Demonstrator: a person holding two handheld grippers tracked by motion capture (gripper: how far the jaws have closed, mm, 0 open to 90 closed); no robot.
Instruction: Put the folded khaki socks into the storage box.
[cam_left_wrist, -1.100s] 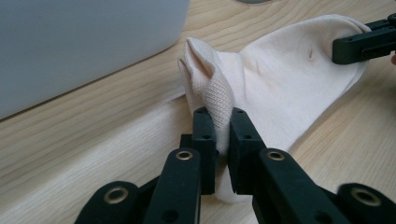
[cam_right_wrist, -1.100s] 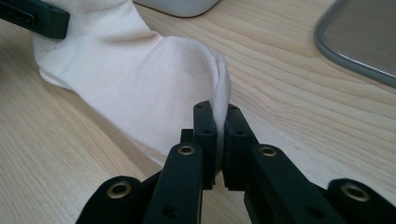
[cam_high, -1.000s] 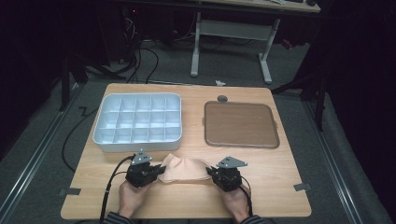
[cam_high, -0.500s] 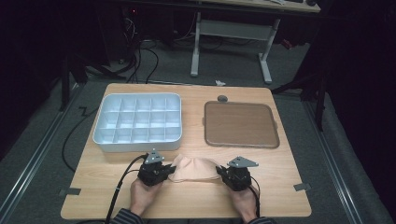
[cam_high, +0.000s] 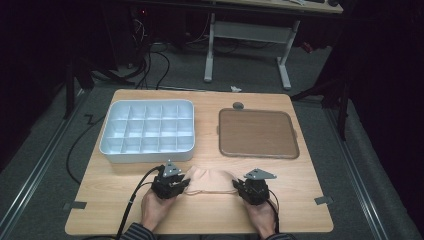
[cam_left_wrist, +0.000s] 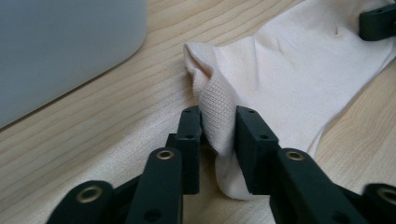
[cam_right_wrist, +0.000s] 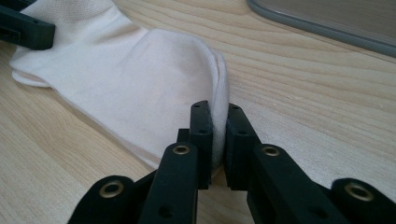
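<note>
Lying flat near the front edge of the table (cam_high: 110, 200), the beige sock (cam_high: 210, 181) stretches between the two grippers. Left gripper (cam_left_wrist: 218, 135): jaws have just been opening and now stand slightly apart, with the ribbed cuff fold of the sock still between them; whether the pads still press on the cloth is hard to tell in the left gripper view, since the fold fills most of the gap. Right gripper (cam_right_wrist: 218, 135): jaws have also eased open a little, but remain narrow, pinching the rounded toe edge of the sock. In the high view both grippers hide the sock's ends, and the hands beneath them are cut off at the bottom edge; sleeves barely show.

Farther back on the left sits a white compartment tray (cam_high: 148, 131), its near wall just a pale blur in the left gripper view. Back right lies a brown tray (cam_high: 258, 133), clipped at the top corner of the right gripper view. A small dark round object (cam_high: 238, 105) behind it is too small to identify.
</note>
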